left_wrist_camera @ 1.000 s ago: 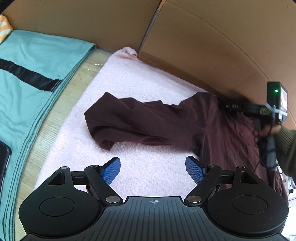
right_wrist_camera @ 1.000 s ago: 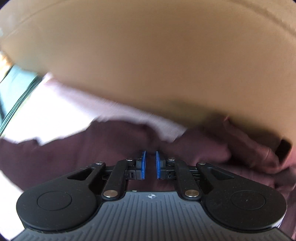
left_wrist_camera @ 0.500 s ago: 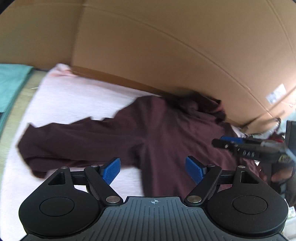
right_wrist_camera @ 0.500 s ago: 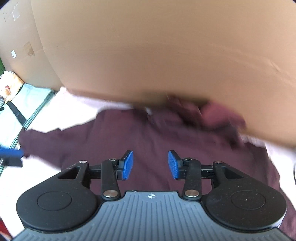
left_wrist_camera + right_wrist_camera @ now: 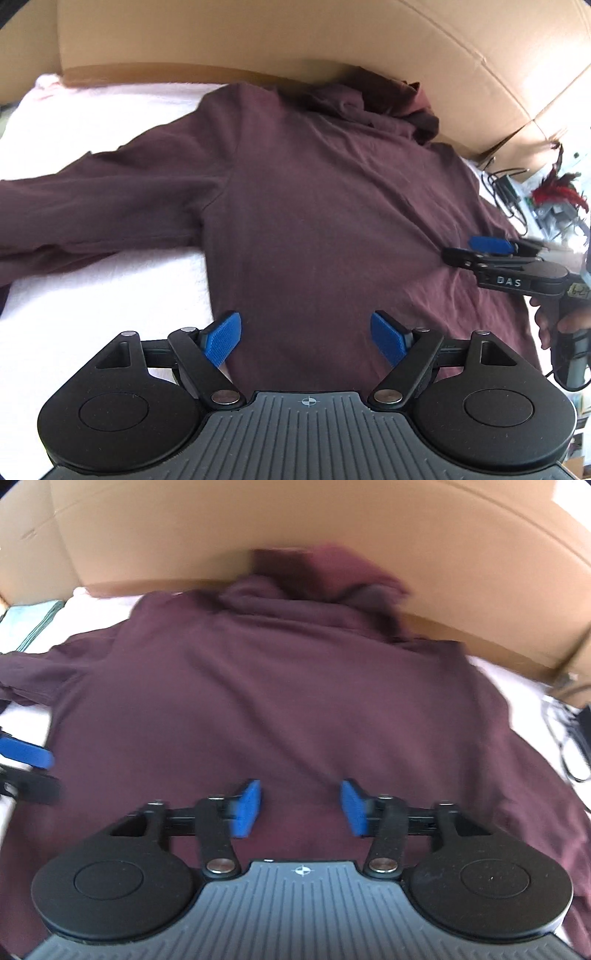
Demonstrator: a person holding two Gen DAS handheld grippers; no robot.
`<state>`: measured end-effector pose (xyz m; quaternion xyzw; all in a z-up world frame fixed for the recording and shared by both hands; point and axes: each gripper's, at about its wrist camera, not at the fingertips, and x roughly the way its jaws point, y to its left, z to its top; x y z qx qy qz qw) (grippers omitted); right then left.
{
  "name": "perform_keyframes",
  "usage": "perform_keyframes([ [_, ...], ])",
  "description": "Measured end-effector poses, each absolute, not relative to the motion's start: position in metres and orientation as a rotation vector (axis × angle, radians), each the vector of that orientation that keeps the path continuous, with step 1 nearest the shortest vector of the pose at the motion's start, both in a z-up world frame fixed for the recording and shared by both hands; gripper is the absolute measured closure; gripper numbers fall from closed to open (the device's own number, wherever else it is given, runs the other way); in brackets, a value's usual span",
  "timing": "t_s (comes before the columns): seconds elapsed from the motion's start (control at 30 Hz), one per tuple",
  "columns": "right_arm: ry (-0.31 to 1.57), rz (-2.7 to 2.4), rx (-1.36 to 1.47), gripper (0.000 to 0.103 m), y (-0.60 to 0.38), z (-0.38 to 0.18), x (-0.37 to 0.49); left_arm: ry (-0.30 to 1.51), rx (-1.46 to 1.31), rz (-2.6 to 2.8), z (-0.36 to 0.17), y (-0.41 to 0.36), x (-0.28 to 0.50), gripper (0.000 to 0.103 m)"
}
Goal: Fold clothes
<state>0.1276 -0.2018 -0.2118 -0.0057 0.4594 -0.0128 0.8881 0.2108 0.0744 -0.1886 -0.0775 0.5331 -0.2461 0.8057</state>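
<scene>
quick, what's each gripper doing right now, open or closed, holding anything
Left gripper: open, holding nothing, above the maroon shirt.
Right gripper: open, jaws just been opening, nothing between them.

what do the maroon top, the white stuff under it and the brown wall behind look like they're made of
Maroon long-sleeved top: probably a thin cotton-type knit, matte, since it lies limp with soft, shallow wrinkles. White cover beneath it: likely terry or fleece, with a fuzzy, nubbly surface and no sheen. Brown wall: cardboard sheets, flat and matte tan, with straight creases and seams.
</scene>
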Motion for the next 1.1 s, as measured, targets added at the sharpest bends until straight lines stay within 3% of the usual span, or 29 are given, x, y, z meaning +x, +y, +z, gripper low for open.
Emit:
perform_keyframes([
  [0.23,0.860,-0.017,0.166,0.039,-0.232,-0.187,0.134,1.096,-0.265,-0.516,-0.162,0.070,0.211,0.016],
  [0.43,0.799,-0.073,0.105,0.042,-0.264,-0.177,0.175,1.084,-0.189,-0.528,-0.153,0.042,0.205,0.016],
  [0.77,0.955,-0.072,0.025,0.038,-0.321,-0.201,0.227,1.152,-0.219,-0.400,-0.170,0.048,0.189,0.016],
  [0.8,0.979,-0.042,0.035,0.051,-0.322,-0.205,0.228,1.149,-0.223,-0.386,-0.171,0.049,0.190,0.016],
  [0.83,0.991,-0.017,0.042,0.076,-0.322,-0.206,0.229,1.148,-0.228,-0.374,-0.171,0.051,0.190,0.016],
  [0.9,0.996,0.010,0.028,0.093,-0.319,-0.204,0.231,1.146,-0.234,-0.351,-0.172,0.055,0.192,0.016],
  [1.07,0.982,-0.069,0.068,0.092,-0.325,-0.206,0.240,1.144,-0.231,-0.301,-0.175,0.061,0.194,0.016],
  [1.1,0.980,-0.072,0.082,0.088,-0.326,-0.206,0.239,1.146,-0.234,-0.295,-0.175,0.062,0.194,0.016],
])
